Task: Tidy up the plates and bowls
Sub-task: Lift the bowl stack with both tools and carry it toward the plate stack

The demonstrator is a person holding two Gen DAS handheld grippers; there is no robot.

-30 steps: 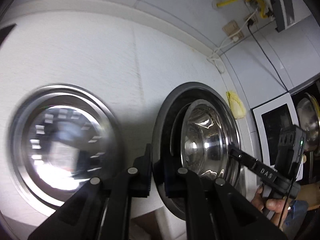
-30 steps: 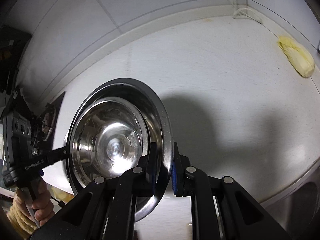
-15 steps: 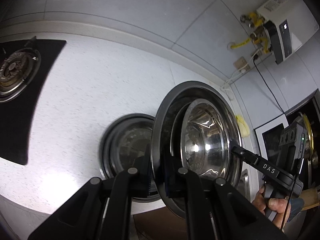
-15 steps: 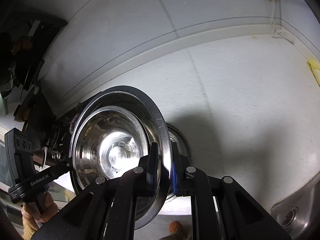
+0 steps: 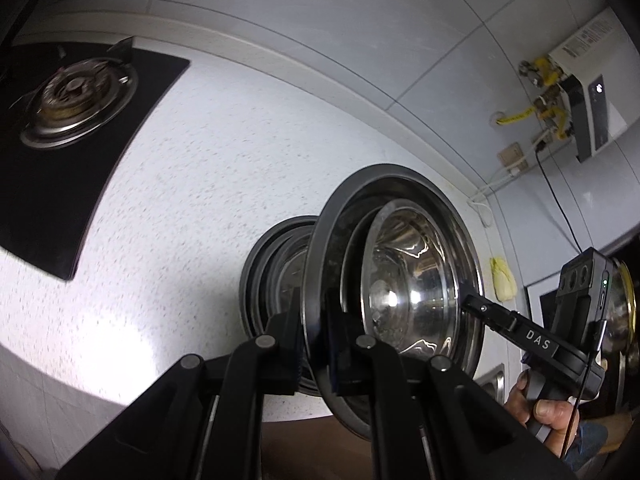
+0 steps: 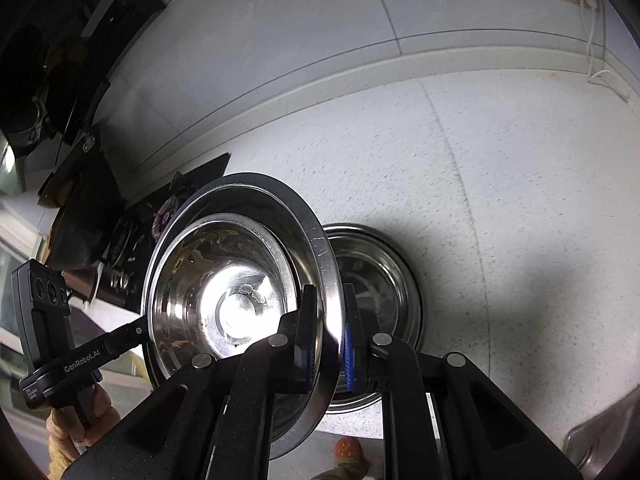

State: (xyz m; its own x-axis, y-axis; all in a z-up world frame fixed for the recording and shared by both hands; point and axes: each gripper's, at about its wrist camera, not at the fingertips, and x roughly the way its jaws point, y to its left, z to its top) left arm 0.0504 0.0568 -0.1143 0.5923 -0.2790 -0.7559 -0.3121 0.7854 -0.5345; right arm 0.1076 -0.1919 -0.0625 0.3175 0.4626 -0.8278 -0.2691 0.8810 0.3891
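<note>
Plate [image 5: 400, 200], bowl [image 5: 408, 280] nested in it, centre frame, clamped at opposite rims by left hand-held gripper [image 5: 314, 336] and right hand-held gripper [image 6: 329, 340]. Second bowl [image 6: 384, 276] sits on desk [image 6: 520, 200] directly behind it.

I see wide-rimmed round stainless steel plate [image 5: 400, 184] held tilted on edge above countertop, shiny smaller steel bowl [image 5: 408, 280] nested inside. Second round steel bowl [image 6: 380, 276] sits upright on speckled white counter, just behind.
</note>
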